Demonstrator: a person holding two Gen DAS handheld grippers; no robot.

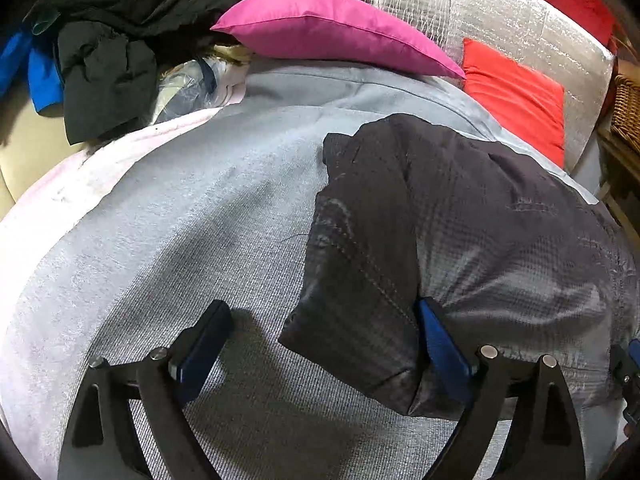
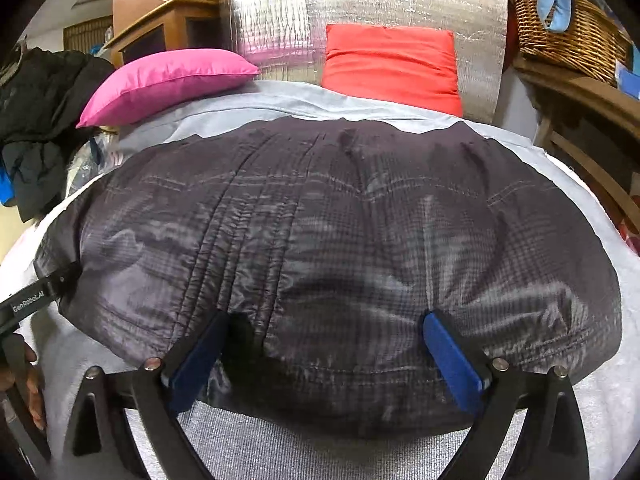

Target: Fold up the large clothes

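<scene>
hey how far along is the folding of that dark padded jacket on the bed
Done: the dark padded jacket lies as a compact bundle on the grey bed cover, no sleeves sticking out. In hand: both grippers are open at its near edge, the left gripper at its left corner, the right gripper straddling the middle, neither clamped. Left: possibly another fold, and the pile of dark clothes beside the pink pillow looks unfolded.

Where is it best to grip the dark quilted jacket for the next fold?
Grip the dark quilted jacket at its near hem, coming from the near side, low over the grey bed cover. That edge lies free and faces both open grippers; the far edge lies beyond the jacket's puffy body.
</scene>
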